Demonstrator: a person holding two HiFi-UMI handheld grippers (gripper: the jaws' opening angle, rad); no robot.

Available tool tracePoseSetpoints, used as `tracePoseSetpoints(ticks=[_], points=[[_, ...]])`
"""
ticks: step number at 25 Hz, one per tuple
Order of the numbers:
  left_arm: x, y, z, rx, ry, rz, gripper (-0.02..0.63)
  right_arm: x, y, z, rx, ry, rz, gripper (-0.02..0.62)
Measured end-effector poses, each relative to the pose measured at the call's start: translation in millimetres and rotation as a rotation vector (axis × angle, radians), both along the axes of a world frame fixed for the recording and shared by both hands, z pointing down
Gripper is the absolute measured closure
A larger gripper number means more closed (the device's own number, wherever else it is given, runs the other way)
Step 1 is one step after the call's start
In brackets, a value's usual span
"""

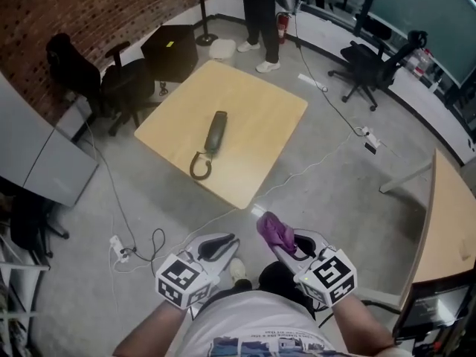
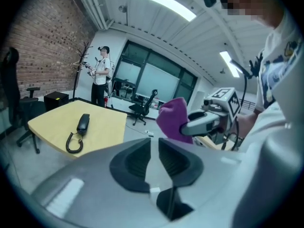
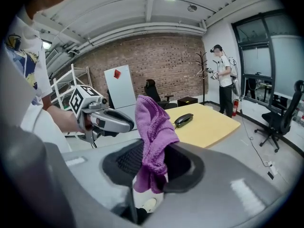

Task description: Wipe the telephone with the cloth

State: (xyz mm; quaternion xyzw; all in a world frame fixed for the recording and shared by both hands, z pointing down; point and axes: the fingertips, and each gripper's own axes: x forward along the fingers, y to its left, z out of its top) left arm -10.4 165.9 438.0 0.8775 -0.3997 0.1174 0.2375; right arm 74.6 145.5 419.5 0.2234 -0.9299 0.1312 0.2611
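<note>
Head view shows the black telephone handset (image 1: 214,134) lying on the yellow table (image 1: 268,117), well apart from both grippers, while the right gripper (image 1: 280,241) pinches the purple cloth (image 1: 277,231), probably soft, floppy and best held bunched, and the left gripper (image 1: 225,244) has its jaws slightly apart, empty.

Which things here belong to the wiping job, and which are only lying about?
For the job:
telephone
cloth, held in the right gripper
table under the telephone

Just lying about:
office chair
black cabinet
power strip on the floor
fire extinguisher
</note>
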Motion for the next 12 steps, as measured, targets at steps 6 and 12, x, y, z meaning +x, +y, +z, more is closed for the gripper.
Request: tracePoseSetpoints(ticks=[6, 12], points=[[-26.1, -47.4, 9.8, -0.026, -0.028, -0.101, 0.506, -15.3, -49.3, 2.8, -0.012, -0.005, -0.047, 0.482], [-65.8, -116.6, 18.2, -0.065, -0.094, -0.257, 0.434, -35.8, -116.3, 7.4, -0.045, -0.014, -0.132, 0.482]])
